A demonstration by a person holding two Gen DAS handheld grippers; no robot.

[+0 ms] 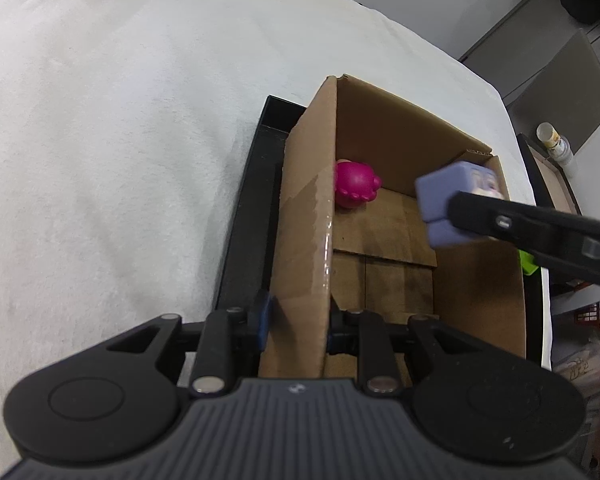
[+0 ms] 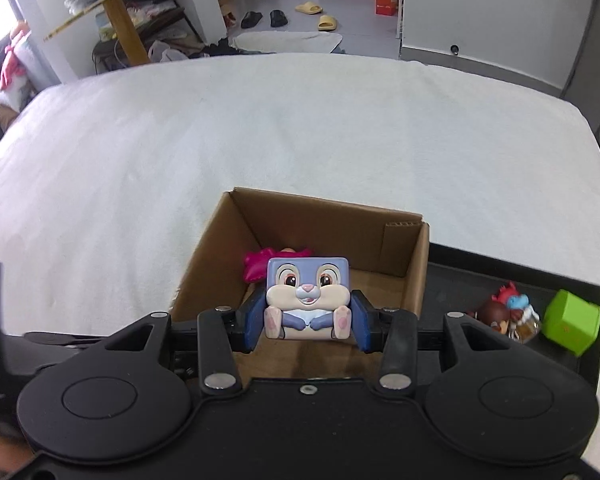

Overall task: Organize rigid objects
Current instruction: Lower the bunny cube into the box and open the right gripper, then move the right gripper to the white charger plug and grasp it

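Observation:
An open cardboard box (image 1: 384,128) (image 2: 324,212) stands on a black tray (image 1: 252,200) (image 2: 500,276). My left gripper (image 1: 298,326) is shut on the box's near left wall, pinching the cardboard. My right gripper (image 2: 306,320) is shut on a purple cube toy with a rabbit face (image 2: 307,296) (image 1: 444,204) and holds it over the box's opening. A magenta toy (image 1: 354,184) (image 2: 254,266) lies on the box floor at the far left corner.
The tray rests on a white cloth-covered table (image 2: 300,120) (image 1: 100,120). On the tray right of the box sit a small figurine (image 2: 508,314) and a green cube (image 2: 572,320) (image 1: 527,264). Chairs, slippers and clutter lie beyond the table.

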